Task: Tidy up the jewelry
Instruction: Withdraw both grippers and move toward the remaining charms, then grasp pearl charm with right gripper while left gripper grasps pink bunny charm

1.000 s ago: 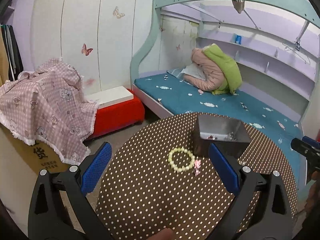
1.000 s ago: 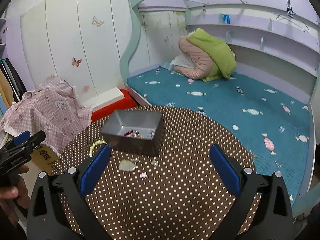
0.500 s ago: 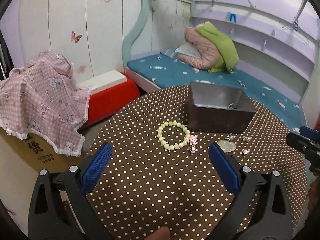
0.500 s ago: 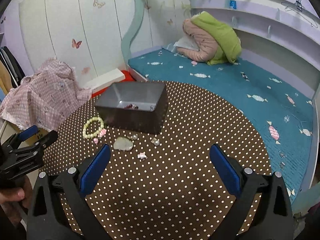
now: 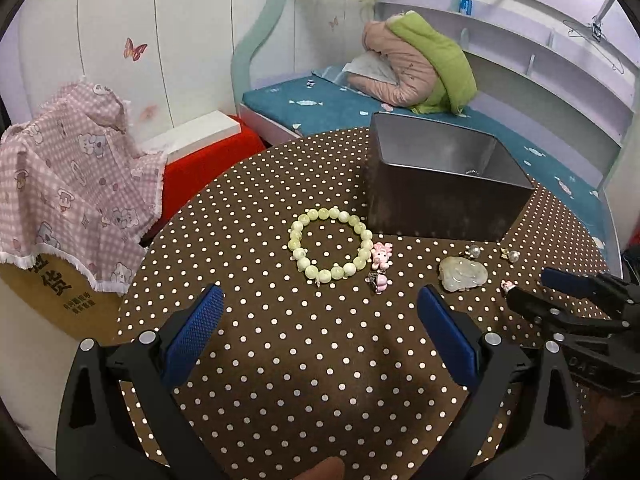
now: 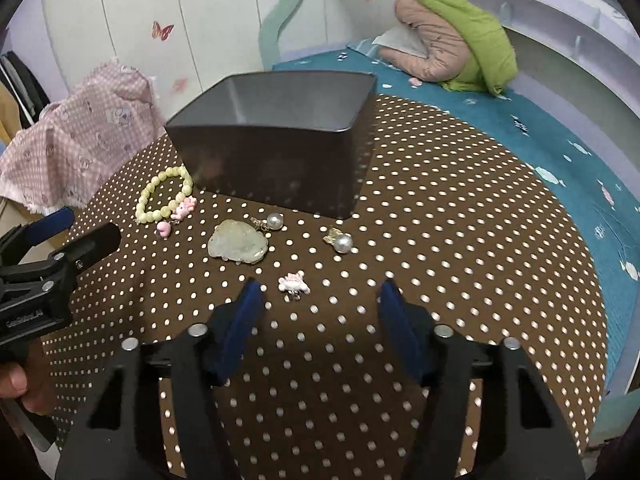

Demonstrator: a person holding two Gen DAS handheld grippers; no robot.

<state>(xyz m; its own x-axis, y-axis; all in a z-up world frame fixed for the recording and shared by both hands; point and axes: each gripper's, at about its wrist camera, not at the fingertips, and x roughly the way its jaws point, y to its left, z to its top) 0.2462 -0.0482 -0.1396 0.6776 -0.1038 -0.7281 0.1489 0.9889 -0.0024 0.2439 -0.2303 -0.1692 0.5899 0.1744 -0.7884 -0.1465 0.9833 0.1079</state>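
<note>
Charm [image 6: 294, 282] lies just ahead of right gripper [image 6: 320, 300] fingers [image 6: 244, 320], untouched.

- The cardboard box [image 5: 52, 300] under the pink checked cloth carries a large black Chinese character, 货, with smaller unreadable print below.
- The left gripper [image 6: 60, 256] body bears small white lettering, too blurred to read.

Soft, even indoor light fills both views, fairly dim and cool, with a violet cast on the walls. The table [image 5: 248, 208] shows only faint, diffuse shadows: a dark patch beside the box [image 6: 276, 168] and a broad one low in the left view. No harsh glare. Fisheye bending curves the walls, and black corners ring each frame. The far background looks slightly soft.
</note>
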